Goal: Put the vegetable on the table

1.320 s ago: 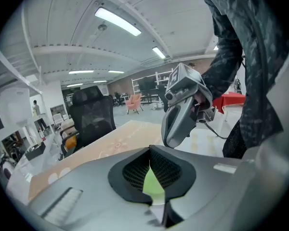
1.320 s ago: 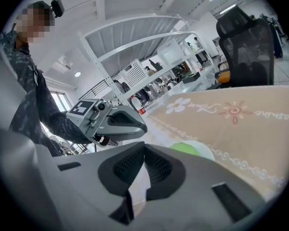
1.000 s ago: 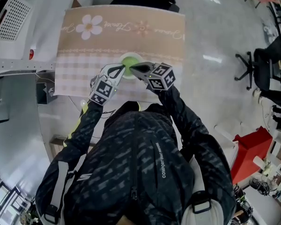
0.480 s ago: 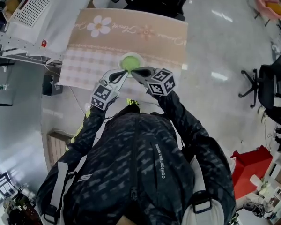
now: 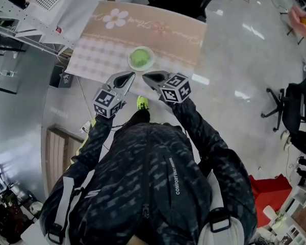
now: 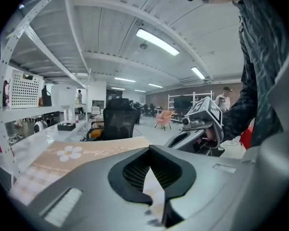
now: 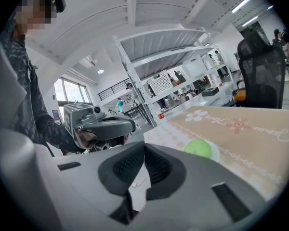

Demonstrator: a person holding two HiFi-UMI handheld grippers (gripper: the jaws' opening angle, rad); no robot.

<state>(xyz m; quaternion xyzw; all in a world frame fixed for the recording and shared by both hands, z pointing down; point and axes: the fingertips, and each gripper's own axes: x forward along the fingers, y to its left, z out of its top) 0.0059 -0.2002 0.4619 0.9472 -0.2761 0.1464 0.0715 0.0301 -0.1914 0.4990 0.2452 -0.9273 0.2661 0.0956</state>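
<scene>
L gripper [image 5: 128, 76], R [image 5: 147, 76] now off veg [image 5: 140, 58]

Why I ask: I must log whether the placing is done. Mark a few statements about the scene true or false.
1. The green vegetable lies on a white plate on the table. True.
2. The left gripper is shut on the vegetable. False: it is shut with nothing in it, apart from the plate.
3. The right gripper is shut and holds nothing. True.
4. The tablecloth is plain blue. False: it is beige with a flower print.
</scene>
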